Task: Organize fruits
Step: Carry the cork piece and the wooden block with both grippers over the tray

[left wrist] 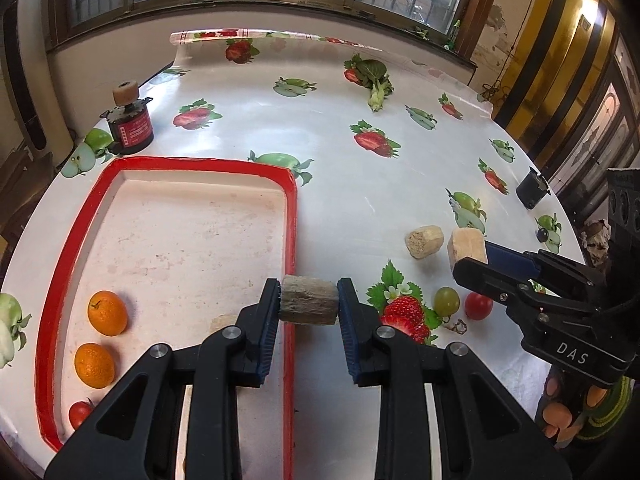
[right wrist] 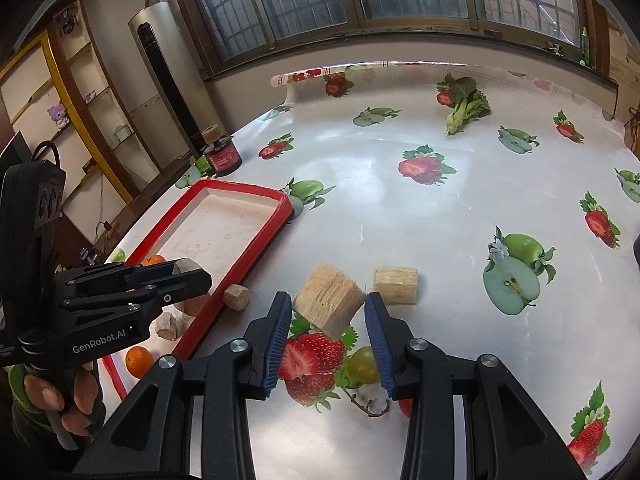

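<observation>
My left gripper (left wrist: 308, 300) is shut on a grey-brown sugarcane piece (left wrist: 310, 294), held above the right rim of the red-rimmed tray (left wrist: 291, 216). In the tray lie two oranges (left wrist: 107, 313) (left wrist: 94, 365), a tomato (left wrist: 80, 414) and a pale chunk (left wrist: 224, 322) partly hidden by my fingers. My right gripper (right wrist: 326, 300) is shut on a pale fibrous cane chunk (right wrist: 330, 304), raised off the table. A second chunk (right wrist: 395, 285) lies just beyond it. A green grape (right wrist: 363, 364) and a red tomato (left wrist: 479, 306) rest on the cloth below the right gripper.
A dark jar (left wrist: 132, 128) with a cork on top stands behind the tray. Leafy greens (left wrist: 374, 76) lie at the far side. A small black object (left wrist: 532, 190) sits near the right table edge. The cloth carries printed strawberries and apples. A small chunk (right wrist: 236, 297) lies by the tray rim.
</observation>
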`<state>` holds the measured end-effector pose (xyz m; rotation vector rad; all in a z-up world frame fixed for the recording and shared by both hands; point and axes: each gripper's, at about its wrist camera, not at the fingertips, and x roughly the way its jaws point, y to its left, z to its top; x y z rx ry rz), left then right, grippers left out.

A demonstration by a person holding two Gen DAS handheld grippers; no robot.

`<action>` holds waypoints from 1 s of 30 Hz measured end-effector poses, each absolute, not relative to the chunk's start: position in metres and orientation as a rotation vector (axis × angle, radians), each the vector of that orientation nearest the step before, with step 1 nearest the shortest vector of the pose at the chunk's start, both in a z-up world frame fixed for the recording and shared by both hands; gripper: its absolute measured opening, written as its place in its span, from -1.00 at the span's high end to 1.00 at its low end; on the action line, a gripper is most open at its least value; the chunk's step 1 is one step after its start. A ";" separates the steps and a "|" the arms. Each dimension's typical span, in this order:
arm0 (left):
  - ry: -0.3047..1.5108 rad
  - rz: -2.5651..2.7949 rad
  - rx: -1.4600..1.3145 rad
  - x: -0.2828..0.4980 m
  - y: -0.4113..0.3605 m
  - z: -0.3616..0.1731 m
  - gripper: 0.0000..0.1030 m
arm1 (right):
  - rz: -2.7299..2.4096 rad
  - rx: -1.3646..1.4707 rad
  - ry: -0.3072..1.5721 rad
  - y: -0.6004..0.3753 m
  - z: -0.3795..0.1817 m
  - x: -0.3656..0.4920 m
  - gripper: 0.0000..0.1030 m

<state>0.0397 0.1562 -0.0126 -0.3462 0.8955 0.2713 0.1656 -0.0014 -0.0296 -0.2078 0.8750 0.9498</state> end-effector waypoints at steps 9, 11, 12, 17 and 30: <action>0.882 0.304 -0.368 0.023 0.178 -0.009 0.50 | 0.978 -0.239 0.868 0.019 -0.026 0.154 0.24; 0.878 0.312 -0.374 0.020 0.184 -0.008 0.50 | 0.988 -0.245 0.867 0.025 -0.025 0.150 0.24; 0.877 0.317 -0.377 0.018 0.187 -0.008 0.50 | 0.992 -0.249 0.866 0.028 -0.025 0.148 0.24; 0.873 0.338 -0.395 0.009 0.202 -0.009 0.50 | 1.016 -0.268 0.865 0.045 -0.025 0.142 0.24; 0.869 0.382 -0.432 -0.005 0.231 -0.014 0.50 | 1.067 -0.310 0.870 0.084 -0.029 0.128 0.24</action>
